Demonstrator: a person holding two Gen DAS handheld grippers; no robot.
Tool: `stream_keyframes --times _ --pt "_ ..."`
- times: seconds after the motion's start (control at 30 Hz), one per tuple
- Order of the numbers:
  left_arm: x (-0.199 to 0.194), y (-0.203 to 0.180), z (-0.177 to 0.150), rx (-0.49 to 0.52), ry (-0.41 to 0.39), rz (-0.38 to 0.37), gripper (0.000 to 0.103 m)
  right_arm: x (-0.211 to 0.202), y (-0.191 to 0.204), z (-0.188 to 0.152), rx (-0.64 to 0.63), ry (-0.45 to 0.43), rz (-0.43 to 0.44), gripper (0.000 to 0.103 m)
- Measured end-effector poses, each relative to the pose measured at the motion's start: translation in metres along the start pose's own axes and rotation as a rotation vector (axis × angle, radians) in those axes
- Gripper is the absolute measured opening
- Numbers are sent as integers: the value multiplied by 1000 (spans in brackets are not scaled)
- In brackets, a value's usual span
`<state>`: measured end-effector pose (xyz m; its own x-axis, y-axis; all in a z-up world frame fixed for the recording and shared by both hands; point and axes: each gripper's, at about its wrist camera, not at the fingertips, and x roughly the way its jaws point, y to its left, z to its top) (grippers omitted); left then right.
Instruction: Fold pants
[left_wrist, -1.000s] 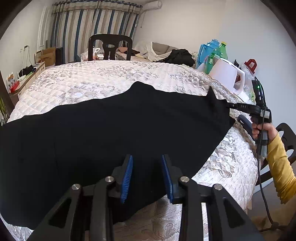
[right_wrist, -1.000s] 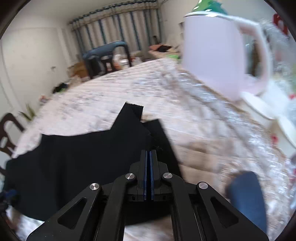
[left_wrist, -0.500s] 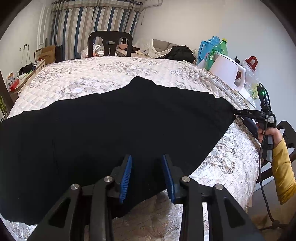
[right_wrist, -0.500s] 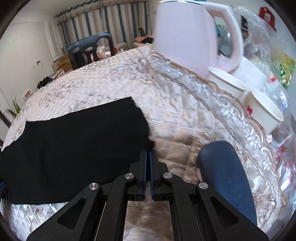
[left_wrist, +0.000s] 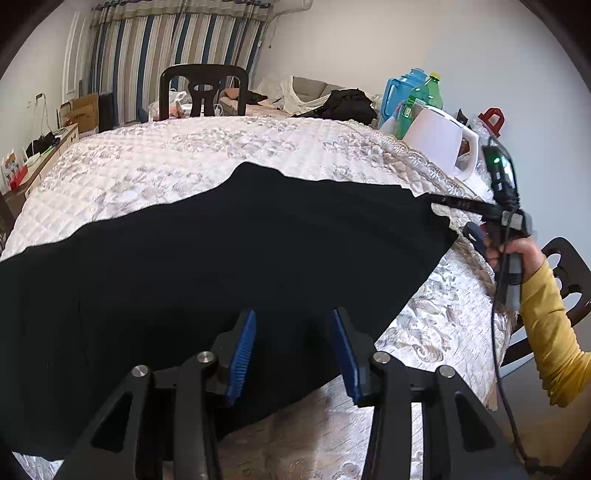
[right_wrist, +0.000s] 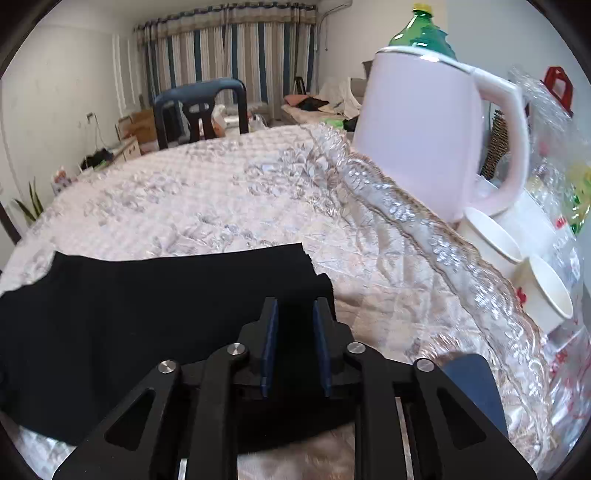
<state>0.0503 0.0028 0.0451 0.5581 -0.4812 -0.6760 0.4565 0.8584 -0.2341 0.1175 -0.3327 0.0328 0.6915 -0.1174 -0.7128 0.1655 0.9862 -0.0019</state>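
Observation:
Black pants (left_wrist: 221, 251) lie spread flat across the quilted table cover (left_wrist: 184, 155). My left gripper (left_wrist: 293, 317) hangs over their near edge, its jaws opening, blue pads apart and pressing on nothing. At the pants' right end (right_wrist: 147, 295) my right gripper (right_wrist: 295, 302) has its jaws opening too; black cloth shows in the gap, but the pads stand off it. In the left wrist view the right gripper (left_wrist: 439, 201) reaches to the pants' far right corner, held by a hand in a yellow sleeve (left_wrist: 546, 325).
A white kettle (right_wrist: 424, 140) and two paper cups (right_wrist: 491, 240) stand at the table's right edge, with a green bottle (left_wrist: 424, 99) and a blue jug (left_wrist: 400, 88) behind. A black chair (left_wrist: 203, 88) stands at the far side, another (left_wrist: 569, 266) at the right.
The right gripper drew the pants' right corner out flat, then its jaws parted from shut. The left gripper's jaws spread a little wider; it stayed in place.

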Motion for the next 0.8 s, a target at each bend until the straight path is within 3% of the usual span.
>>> stream_keyframes --times 0.07,0.13,0.23,0.3,0.37,0.5,0.67,0.8 --pt "1 -1 3 10 -5 -10 50 7 -5 -9 6 42 -9 34" --pt "5 -3 7 21 0 -11 50 13 -11 -19 14 85 -44 35" --pt "14 -6 15 26 10 -24 50 2 -27 -31 59 86 -15 38" --pt "19 -10 21 26 11 -42 50 -2 -32 -38 46 107 -56 39" --pt "24 -15 26 31 10 -62 51 -6 -38 -43 57 119 -44 44" --pt "34 -28 37 60 19 -89 52 -11 -48 -42 95 176 -15 44" --pt "42 -45 53 119 21 -102 56 -21 -48 -34 102 126 21 44" --pt "53 -57 61 138 31 -130 56 -25 -47 -15 92 37 -16 44"
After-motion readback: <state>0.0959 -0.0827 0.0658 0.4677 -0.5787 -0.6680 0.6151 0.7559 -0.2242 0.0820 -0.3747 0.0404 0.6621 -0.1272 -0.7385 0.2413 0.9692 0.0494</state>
